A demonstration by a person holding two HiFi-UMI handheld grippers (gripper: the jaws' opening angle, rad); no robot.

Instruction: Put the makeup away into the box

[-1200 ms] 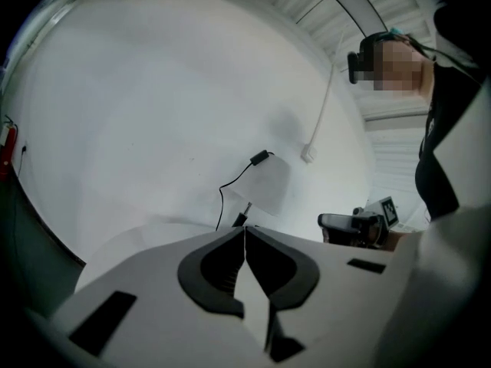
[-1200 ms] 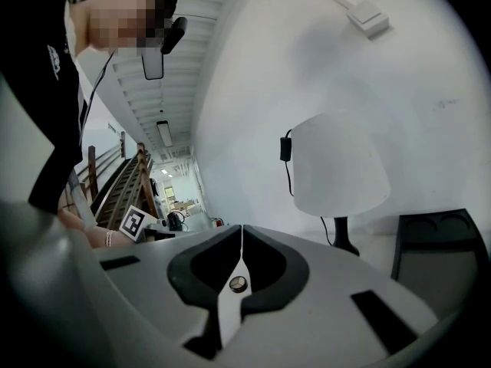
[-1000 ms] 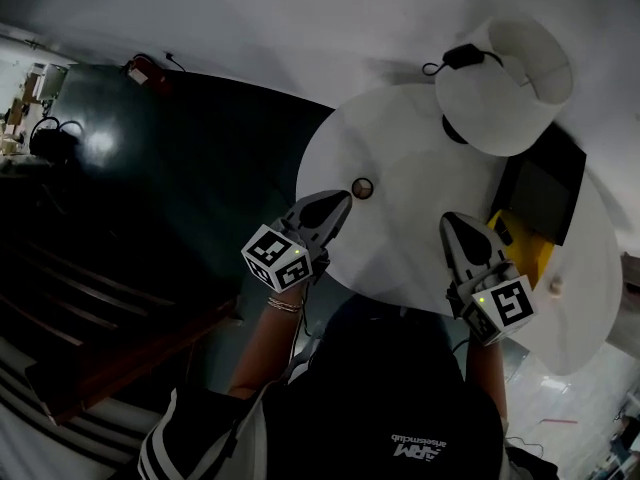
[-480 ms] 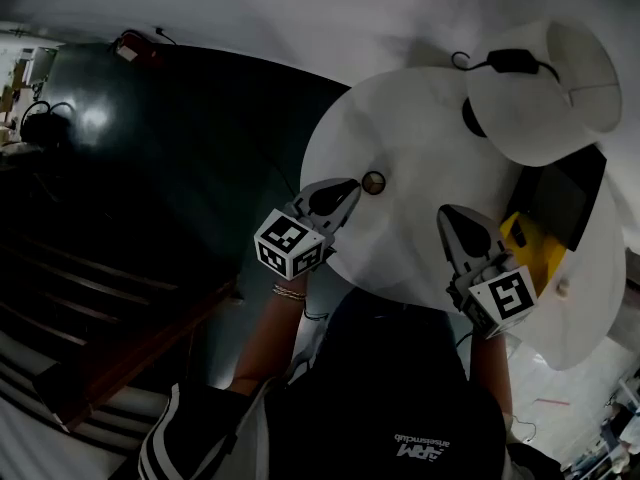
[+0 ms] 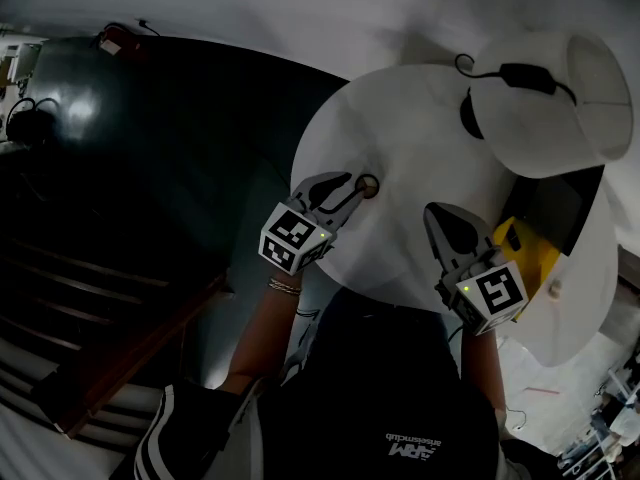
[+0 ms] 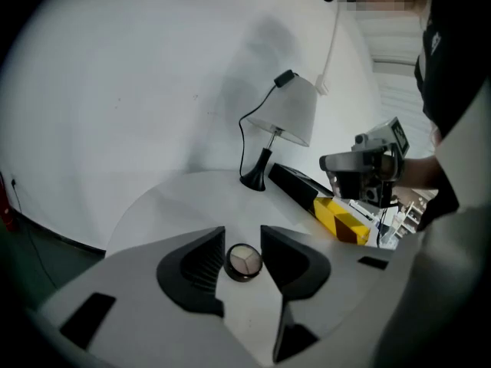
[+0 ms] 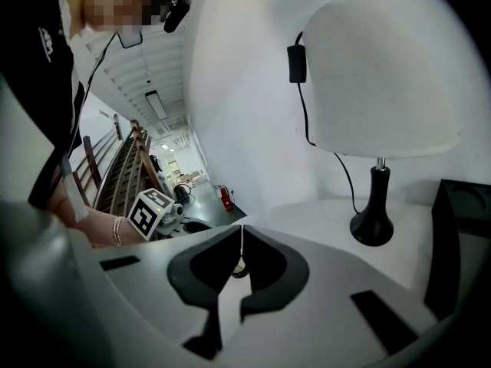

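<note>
1. The only writing in view is white print on the person's dark top [image 5: 400,408]. It shows upside down in the head view and is too small to read. Each cube [image 5: 295,238] carries black-and-white square markers.
2. A yellow box [image 6: 340,219] stands at the right edge of the round white surface [image 5: 420,128], just beside the lamp [image 6: 284,113], with its black lid [image 5: 555,203] raised. What is inside cannot be made out.
3. The makeup compact [image 6: 244,261], a small round pan with three pale shades, lies flat on the surface, well apart from the box.
4. The left tongs [image 6: 243,232] have just been opening. Their jaws stand apart with the compact between them, not pressed.
5. The right tongs [image 7: 242,232] are closed together, with nothing between them.
</note>
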